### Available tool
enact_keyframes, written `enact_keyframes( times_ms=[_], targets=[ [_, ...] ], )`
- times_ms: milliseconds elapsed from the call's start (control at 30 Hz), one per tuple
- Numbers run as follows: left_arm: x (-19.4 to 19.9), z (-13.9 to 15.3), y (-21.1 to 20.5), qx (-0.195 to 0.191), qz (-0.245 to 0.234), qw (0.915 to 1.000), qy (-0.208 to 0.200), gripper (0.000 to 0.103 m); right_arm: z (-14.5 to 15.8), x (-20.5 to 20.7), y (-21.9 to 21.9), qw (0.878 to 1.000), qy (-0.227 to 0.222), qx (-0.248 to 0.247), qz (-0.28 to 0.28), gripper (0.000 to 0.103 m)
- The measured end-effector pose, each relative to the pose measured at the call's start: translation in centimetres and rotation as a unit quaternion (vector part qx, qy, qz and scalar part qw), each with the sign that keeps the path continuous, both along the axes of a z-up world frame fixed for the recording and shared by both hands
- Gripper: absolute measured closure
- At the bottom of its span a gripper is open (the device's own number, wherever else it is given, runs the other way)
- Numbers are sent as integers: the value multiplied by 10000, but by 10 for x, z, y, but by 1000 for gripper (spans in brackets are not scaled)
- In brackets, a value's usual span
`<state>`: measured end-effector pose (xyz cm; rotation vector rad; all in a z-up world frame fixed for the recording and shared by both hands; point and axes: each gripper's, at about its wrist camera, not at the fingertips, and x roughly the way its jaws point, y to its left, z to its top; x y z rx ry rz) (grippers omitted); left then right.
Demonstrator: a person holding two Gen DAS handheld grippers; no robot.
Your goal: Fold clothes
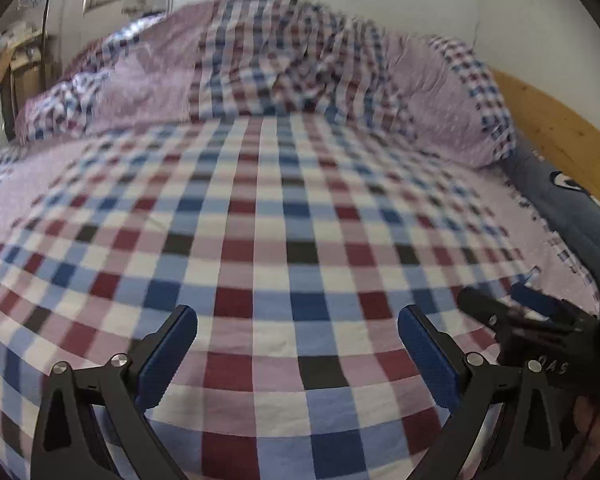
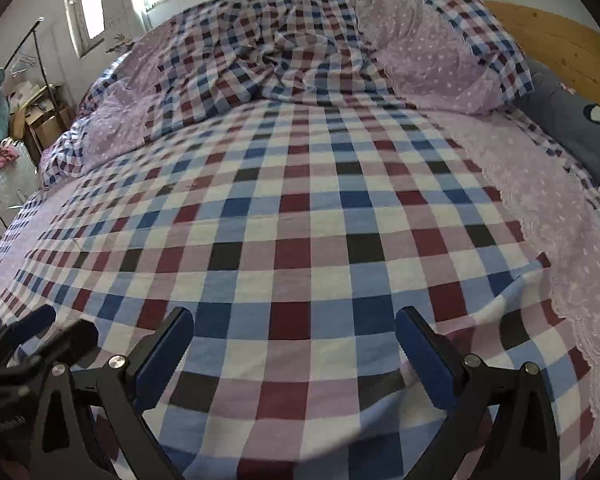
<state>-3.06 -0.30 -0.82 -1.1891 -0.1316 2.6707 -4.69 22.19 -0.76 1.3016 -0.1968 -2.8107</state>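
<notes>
No separate garment shows in either view; only bedding is visible. A checked sheet in red, blue, white and lilac covers the bed and lies flat. My left gripper hovers open just above its near part, with nothing between the blue pads. My right gripper is open too, over the same sheet, empty. In the left wrist view the right gripper appears blurred at the lower right. In the right wrist view the left gripper shows at the lower left.
A rumpled checked duvet is heaped at the far side. A lilac dotted pillow leans by the wooden headboard, with a grey-blue cushion below. A clothes rack and boxes stand left of the bed.
</notes>
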Motion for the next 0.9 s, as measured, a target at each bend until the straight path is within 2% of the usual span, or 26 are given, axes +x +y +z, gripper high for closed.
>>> enact_keyframes(
  times_ms=[167, 267, 367, 900],
  targets=[
    [-10, -18, 2, -154, 87, 9991, -382, 1, -14, -9, -5, 9993, -335, 168, -10, 0],
    [-11, -22, 13, -549, 79, 9975, -443, 1, -19, -11, -12, 9980, -428, 463, -6, 0],
    [-12, -26, 21, -834, 76, 9953, -477, 0, -20, -11, -15, 9975, -447, 551, -6, 0],
    [-14, -26, 21, -809, 50, 9952, -542, 0, -16, -1, -18, 9971, -457, 604, 39, 0]
  ],
)
